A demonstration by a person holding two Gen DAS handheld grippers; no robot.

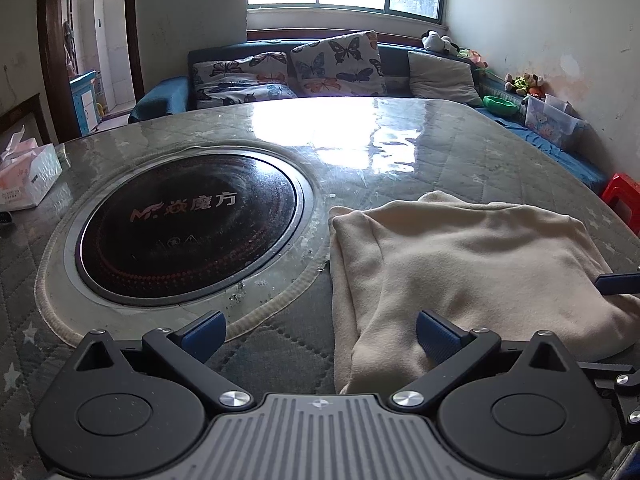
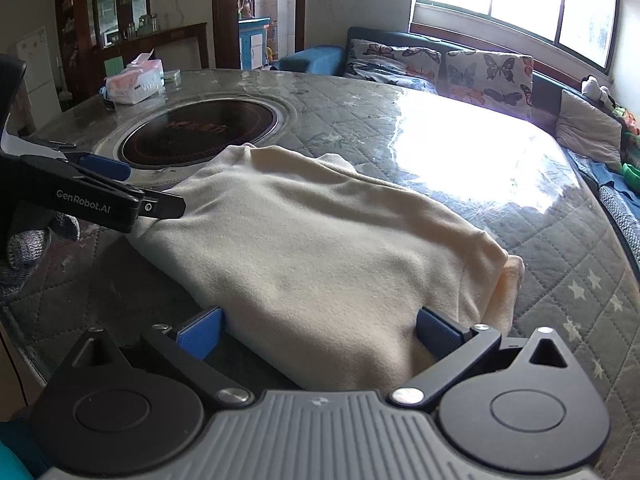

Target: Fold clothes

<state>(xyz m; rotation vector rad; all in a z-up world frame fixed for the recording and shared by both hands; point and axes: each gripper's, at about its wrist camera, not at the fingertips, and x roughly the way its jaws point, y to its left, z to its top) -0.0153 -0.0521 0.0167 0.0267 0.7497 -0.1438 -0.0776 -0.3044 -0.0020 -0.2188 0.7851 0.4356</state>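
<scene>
A: Where did we have the left gripper [image 1: 319,338]?

B: We held it low at the near left corner of the cream garment [image 1: 460,272], jaws spread wide and empty. One blue pad lay against the fabric's edge; the other stood over bare quilted table cover [image 1: 256,356].

A: And the right gripper [image 2: 319,334]?

B: We had it spread wide too, straddling the garment's near edge, cloth lying between the pads without being pinched. We judged that both sat there to let go of a finished fold, or to take the hem for the next one.

A: Where was the garment itself?

B: It lay folded on the table, just right of the round black cooktop [image 1: 188,220] set into the surface. A tissue box [image 1: 28,176] sat at the far left, well apart. Beyond were butterfly cushions [image 1: 336,62] under a bright window.
</scene>
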